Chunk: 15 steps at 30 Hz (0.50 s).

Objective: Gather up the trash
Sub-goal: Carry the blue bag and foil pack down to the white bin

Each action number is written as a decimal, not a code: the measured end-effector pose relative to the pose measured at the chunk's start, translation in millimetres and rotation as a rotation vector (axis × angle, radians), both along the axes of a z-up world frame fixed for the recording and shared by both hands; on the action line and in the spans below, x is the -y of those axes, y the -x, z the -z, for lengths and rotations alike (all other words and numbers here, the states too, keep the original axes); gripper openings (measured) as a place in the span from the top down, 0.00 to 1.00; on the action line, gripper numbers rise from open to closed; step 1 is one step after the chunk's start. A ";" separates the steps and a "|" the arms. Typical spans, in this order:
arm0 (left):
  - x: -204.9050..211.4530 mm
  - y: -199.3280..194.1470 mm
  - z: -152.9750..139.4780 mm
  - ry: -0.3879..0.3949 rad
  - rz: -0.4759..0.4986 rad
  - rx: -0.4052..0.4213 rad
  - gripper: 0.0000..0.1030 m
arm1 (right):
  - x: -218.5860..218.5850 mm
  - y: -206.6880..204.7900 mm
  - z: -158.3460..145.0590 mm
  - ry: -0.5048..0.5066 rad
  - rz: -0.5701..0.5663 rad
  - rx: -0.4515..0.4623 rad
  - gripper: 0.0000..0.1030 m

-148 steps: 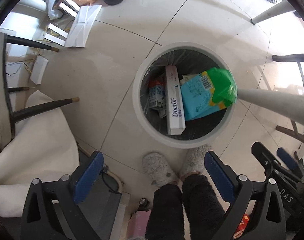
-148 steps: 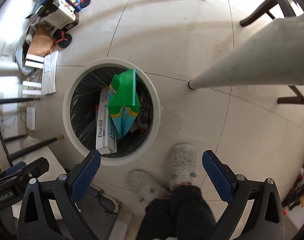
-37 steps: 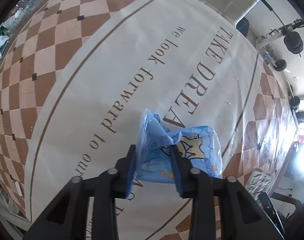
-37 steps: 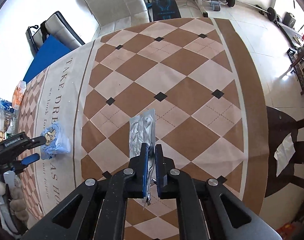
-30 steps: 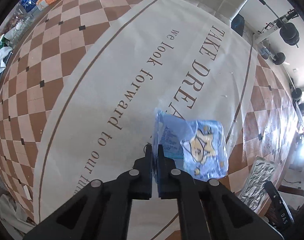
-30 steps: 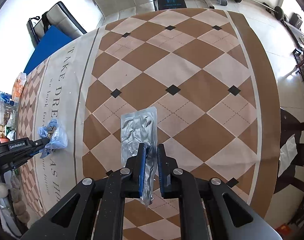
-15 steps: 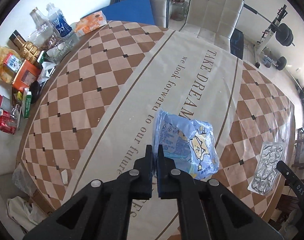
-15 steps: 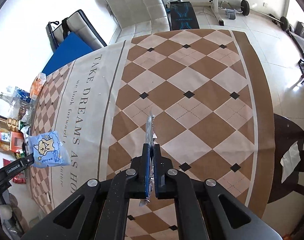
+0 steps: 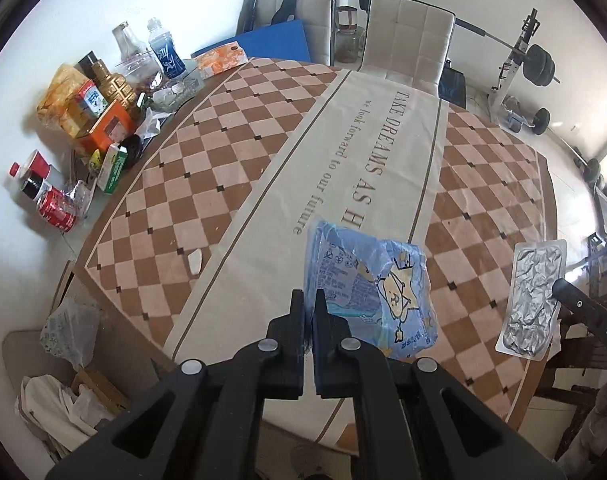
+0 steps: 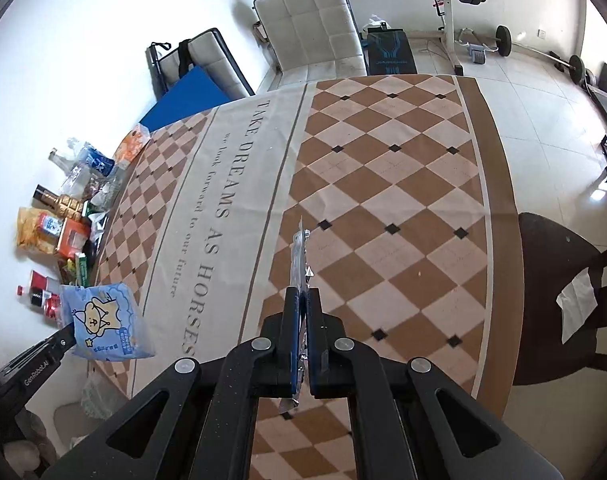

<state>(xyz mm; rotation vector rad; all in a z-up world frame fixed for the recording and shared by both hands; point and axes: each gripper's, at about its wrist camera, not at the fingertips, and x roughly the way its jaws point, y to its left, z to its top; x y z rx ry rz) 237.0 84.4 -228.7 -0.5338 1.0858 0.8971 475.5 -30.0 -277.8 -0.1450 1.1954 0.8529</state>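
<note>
My left gripper is shut on the edge of a blue plastic wrapper with a cartoon animal on it, held up above the table. The wrapper also shows at the left of the right wrist view. My right gripper is shut on a silver foil packet, seen edge-on and lifted off the table. The packet shows flat-on at the right of the left wrist view. Both hang over the checked tablecloth.
Bottles, cans and snack boxes crowd the table's far left side. A small white scrap lies on the cloth. Padded chairs stand behind the table, a dark stool at its right. Bags and paper lie below the left edge.
Both grippers have risen higher above the table with the wrapper and the foil packet in them. More of the table and room shows now.
</note>
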 end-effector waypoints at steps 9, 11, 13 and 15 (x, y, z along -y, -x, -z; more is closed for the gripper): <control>85.8 112.2 15.0 0.064 0.037 0.031 0.99 | 90.0 141.7 -12.9 0.008 -0.043 0.005 0.97; 98.9 132.0 30.7 0.089 0.034 0.019 0.99 | 111.0 173.7 -4.7 0.017 -0.052 -0.018 0.97; 110.8 152.3 49.9 0.130 0.022 0.002 0.99 | 127.8 197.7 7.6 0.035 -0.063 -0.036 0.97; 121.5 172.2 74.5 0.184 0.008 -0.022 0.99 | 144.1 221.9 26.1 0.069 -0.082 -0.065 0.97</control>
